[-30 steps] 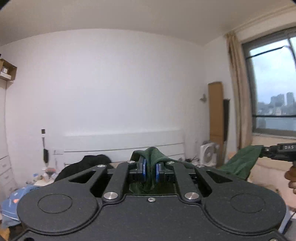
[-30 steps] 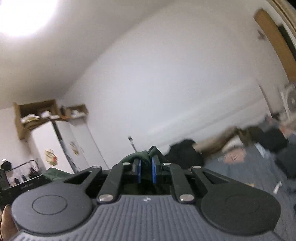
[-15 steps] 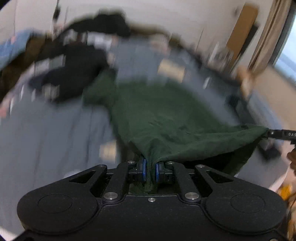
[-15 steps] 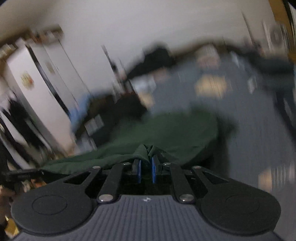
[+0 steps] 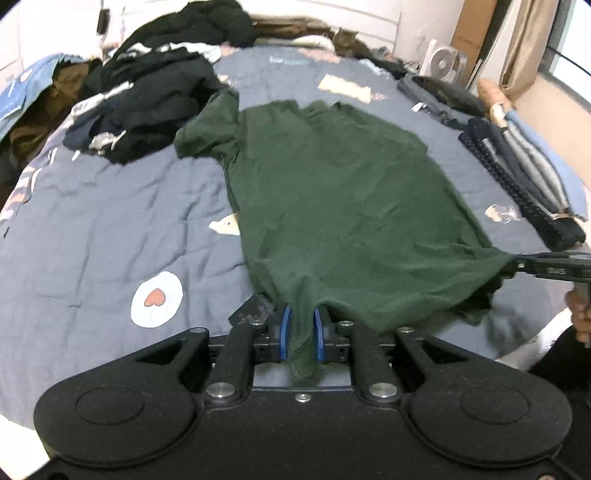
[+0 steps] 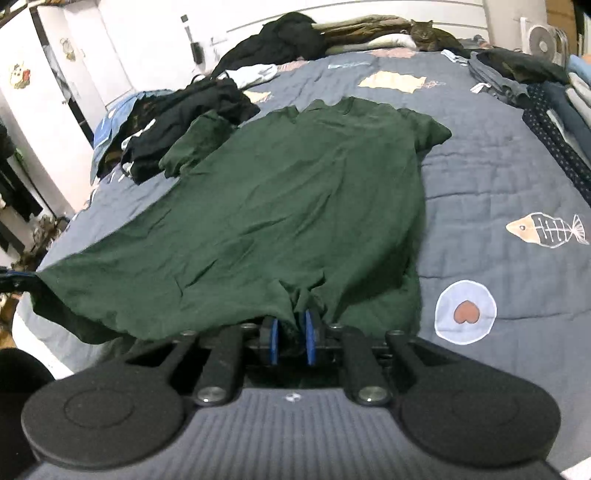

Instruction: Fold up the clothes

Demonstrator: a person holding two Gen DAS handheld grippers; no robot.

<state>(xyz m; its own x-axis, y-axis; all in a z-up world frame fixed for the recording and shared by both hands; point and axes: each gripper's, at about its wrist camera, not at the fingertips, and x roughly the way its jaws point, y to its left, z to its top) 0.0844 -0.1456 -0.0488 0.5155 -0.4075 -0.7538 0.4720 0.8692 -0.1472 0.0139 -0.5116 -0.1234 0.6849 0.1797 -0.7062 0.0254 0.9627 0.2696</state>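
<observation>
A dark green T-shirt [image 5: 332,184] [image 6: 295,184] lies spread on the grey-blue quilt [image 5: 110,221], collar towards the far end and sleeves out to the sides. My left gripper [image 5: 301,314] grips the near-left hem corner; a strip of cloth fills the gap between its blue pads, and the jaws are opening. My right gripper [image 6: 290,321] holds the near-right hem corner, with puckered cloth at its tips and its jaws opening too. It also shows at the right of the left wrist view as the right gripper [image 5: 517,266], pulling the hem taut.
A heap of dark clothes [image 5: 147,99] [image 6: 192,110] lies left of the shirt, touching its sleeve. Folded garments [image 5: 517,158] [image 6: 554,122] line the bed's right edge. A cat [image 6: 428,35] rests at the headboard. A fan [image 5: 443,62] and a person's hand [image 5: 578,314] show at the right.
Both grippers swung down from facing the wall to pointing at the bed. The shirt, which hung bunched between them, now lies spread flat. Both pairs of pads stand slightly wider.
</observation>
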